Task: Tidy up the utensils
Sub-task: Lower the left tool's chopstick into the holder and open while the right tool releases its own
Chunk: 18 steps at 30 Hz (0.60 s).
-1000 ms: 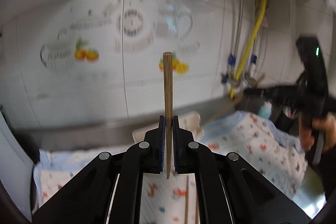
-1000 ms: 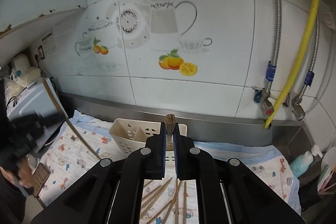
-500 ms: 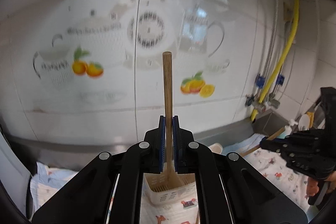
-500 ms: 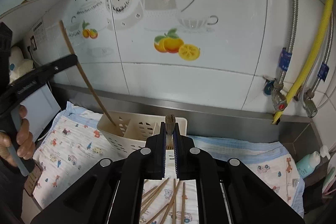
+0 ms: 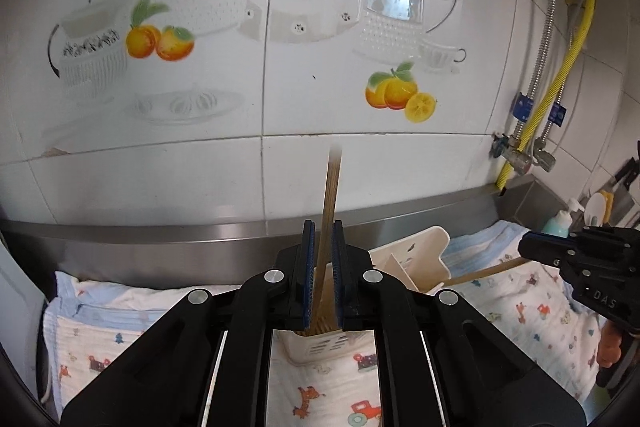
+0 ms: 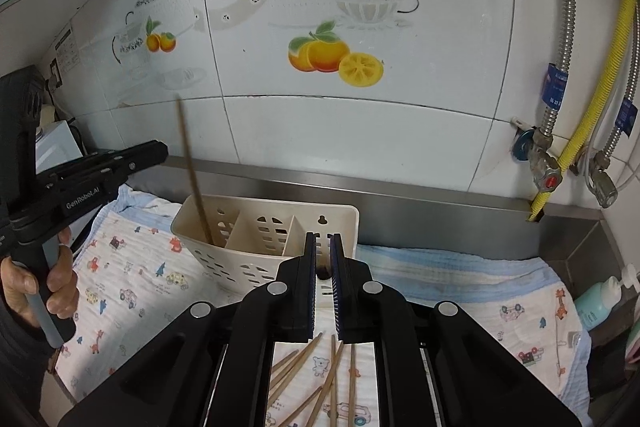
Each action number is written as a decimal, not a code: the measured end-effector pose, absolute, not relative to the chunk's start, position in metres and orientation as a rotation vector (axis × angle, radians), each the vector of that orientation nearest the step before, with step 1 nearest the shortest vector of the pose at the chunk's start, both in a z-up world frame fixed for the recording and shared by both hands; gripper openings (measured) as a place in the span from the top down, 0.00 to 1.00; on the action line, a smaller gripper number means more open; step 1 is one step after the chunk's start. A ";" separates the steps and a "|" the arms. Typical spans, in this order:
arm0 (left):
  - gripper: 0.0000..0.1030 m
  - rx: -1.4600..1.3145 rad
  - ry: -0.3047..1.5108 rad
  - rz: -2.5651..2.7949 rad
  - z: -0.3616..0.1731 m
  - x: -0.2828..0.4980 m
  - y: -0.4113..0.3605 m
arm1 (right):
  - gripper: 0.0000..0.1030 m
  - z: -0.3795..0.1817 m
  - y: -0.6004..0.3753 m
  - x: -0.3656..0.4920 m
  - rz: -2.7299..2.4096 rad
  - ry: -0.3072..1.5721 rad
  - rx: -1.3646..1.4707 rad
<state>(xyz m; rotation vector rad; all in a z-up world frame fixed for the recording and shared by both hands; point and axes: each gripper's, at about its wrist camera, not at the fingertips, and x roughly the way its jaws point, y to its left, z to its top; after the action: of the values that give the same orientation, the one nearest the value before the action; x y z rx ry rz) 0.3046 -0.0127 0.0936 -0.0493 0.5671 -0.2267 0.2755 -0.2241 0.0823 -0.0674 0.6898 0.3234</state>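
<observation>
A cream slotted caddy [image 6: 272, 215] [image 5: 416, 247] stands on the patterned cloth by the wall. My left gripper [image 5: 322, 227] [image 6: 160, 151] hovers over its left end. Its jaws are opening, and a blurred wooden chopstick [image 5: 332, 195] [image 6: 192, 171] slips down between them into the left compartment. My right gripper [image 6: 323, 239] [image 5: 524, 251] points at the caddy's right end, jaws opening too. A second chopstick [image 5: 480, 273] runs from it into the caddy. Its dark near end [image 6: 323, 271] sits loosely between the pads. Several loose chopsticks [image 6: 332, 367] lie below.
A steel ledge [image 6: 440, 211] and a tiled wall back the counter. At the right, a yellow hose [image 6: 592, 115] with valves hangs above a teal soap bottle [image 6: 600, 299]. A person's hand [image 6: 52, 287] grips the left gripper's handle. The cloth [image 6: 132, 279] covers the counter.
The left gripper has swung over the caddy and sunk, and its chopstick has slid down through the jaws. The right gripper has dropped closer to the caddy, and its chopstick's end has sunk between the pads.
</observation>
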 end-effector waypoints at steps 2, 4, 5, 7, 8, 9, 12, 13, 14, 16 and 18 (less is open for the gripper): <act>0.92 -0.054 0.559 -0.233 0.099 0.301 -0.011 | 0.84 0.083 -0.225 0.273 0.320 0.683 -0.063; 0.92 -0.052 0.542 -0.232 0.106 0.293 -0.009 | 0.81 0.085 -0.227 0.269 0.317 0.674 -0.060; 0.92 -0.052 0.537 -0.235 0.109 0.290 -0.009 | 0.80 0.087 -0.228 0.266 0.312 0.667 -0.062; 0.92 -0.048 0.525 -0.235 0.114 0.281 -0.008 | 0.78 0.089 -0.229 0.259 0.306 0.655 -0.066; 0.92 -0.046 0.521 -0.239 0.116 0.276 -0.008 | 0.75 0.090 -0.230 0.255 0.301 0.648 -0.069; 0.92 -0.043 0.519 -0.241 0.117 0.270 -0.008 | 0.74 0.092 -0.230 0.250 0.292 0.637 -0.074; 0.92 -0.040 0.506 -0.244 0.120 0.254 -0.007 | 0.73 0.096 -0.231 0.234 0.277 0.611 -0.086; 0.91 -0.045 0.501 -0.249 0.120 0.246 -0.006 | 0.73 0.097 -0.232 0.230 0.272 0.605 -0.090; 0.91 -0.049 0.500 -0.253 0.120 0.240 -0.004 | 0.72 0.098 -0.232 0.223 0.266 0.595 -0.098; 0.91 -0.054 0.502 -0.262 0.118 0.229 -0.003 | 0.72 0.098 -0.231 0.210 0.258 0.583 -0.112; 0.91 -0.044 0.510 -0.257 0.113 0.218 -0.004 | 0.71 0.096 -0.231 0.200 0.255 0.578 -0.119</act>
<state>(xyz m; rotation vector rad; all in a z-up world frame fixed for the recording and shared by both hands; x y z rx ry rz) 0.2185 -0.0037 0.1132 -0.0438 0.5102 -0.2568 0.2000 -0.2311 0.0961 -0.1188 0.5784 0.2550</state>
